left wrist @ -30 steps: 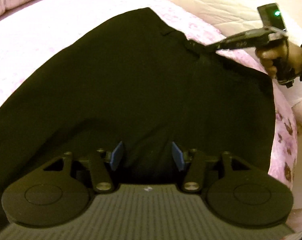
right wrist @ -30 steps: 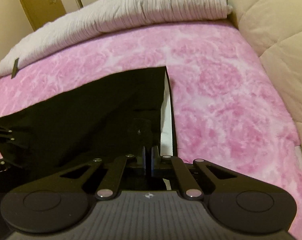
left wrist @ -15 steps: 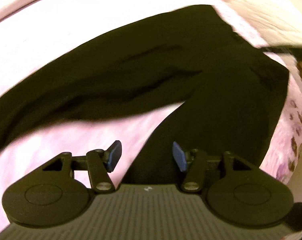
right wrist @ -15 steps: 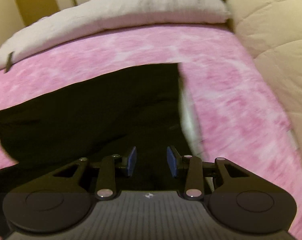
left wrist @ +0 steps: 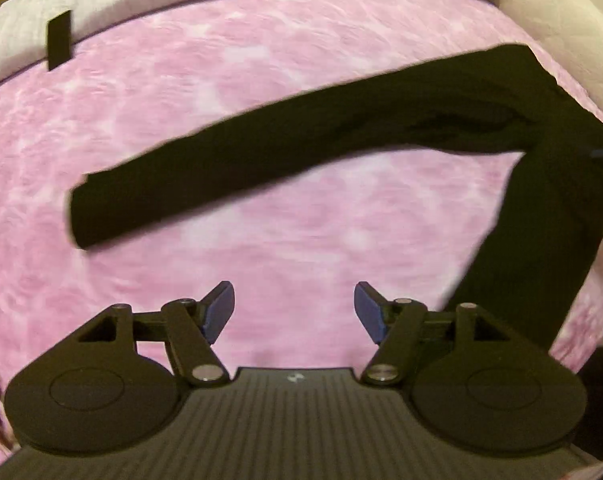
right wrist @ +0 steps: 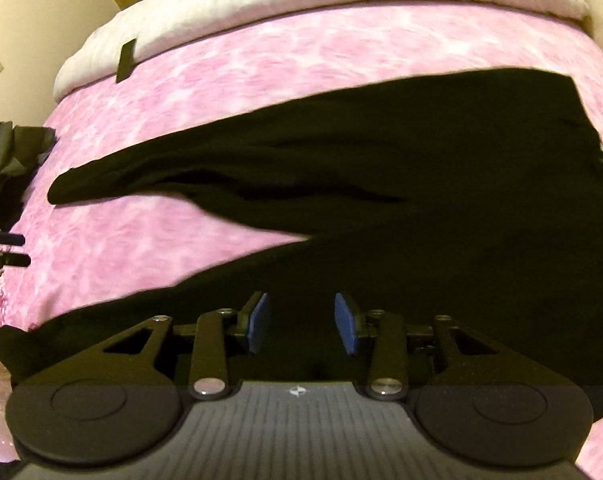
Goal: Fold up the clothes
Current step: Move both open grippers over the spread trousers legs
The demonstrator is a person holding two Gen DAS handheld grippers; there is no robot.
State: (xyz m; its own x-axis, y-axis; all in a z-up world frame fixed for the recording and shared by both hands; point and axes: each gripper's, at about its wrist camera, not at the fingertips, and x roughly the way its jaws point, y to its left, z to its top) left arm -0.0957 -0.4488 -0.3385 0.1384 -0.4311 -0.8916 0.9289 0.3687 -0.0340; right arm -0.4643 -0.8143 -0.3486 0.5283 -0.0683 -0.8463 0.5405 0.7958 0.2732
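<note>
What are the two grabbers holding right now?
Nothing. The left gripper is opening over the bare pink blanket. The right gripper is opening above the black trousers, not pinching them.

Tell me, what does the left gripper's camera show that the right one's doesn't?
Only the left wrist view shows the left gripper, its jaws opening over bare pink bedspread with nothing between them.

Only the right wrist view shows the right gripper, jaws opening just above the cloth with nothing pinched, and a dark crumpled heap at the bed's left edge.

Both show the black trousers spread in a V on the pink bedspread, and the white quilt at the far edge with its small black tag.
</note>
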